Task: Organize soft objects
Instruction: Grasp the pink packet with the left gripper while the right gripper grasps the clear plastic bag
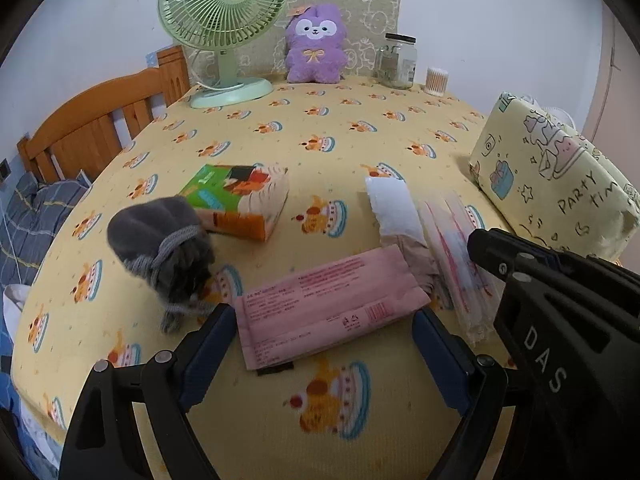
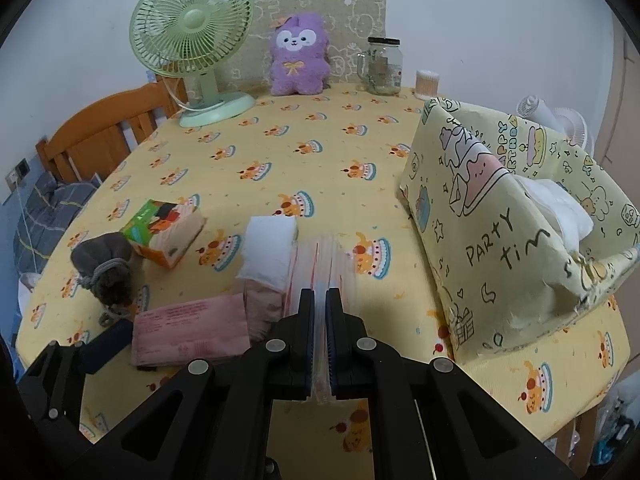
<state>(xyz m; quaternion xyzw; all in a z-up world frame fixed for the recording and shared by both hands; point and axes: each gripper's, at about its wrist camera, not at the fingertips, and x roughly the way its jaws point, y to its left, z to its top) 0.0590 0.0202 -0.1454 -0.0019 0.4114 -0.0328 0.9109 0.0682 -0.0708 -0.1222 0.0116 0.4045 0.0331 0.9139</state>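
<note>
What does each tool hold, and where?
Right tool pinches the clear plastic packet at its near edge. Left tool, open, holds nothing.

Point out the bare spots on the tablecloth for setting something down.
Free: the wide middle of the yellow cake-print tablecloth, between the green desk fan and the colourful tissue box. Crowded: the near edge, around the pink flat packet and the grey drawstring pouch.

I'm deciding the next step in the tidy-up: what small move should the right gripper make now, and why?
Probably lift the clear plastic packet and carry it toward the patterned box. The right gripper is already shut on the packet's edge, and the box, open at the top, stands to its right with something white inside. The left gripper is open around the pink pack.
</note>
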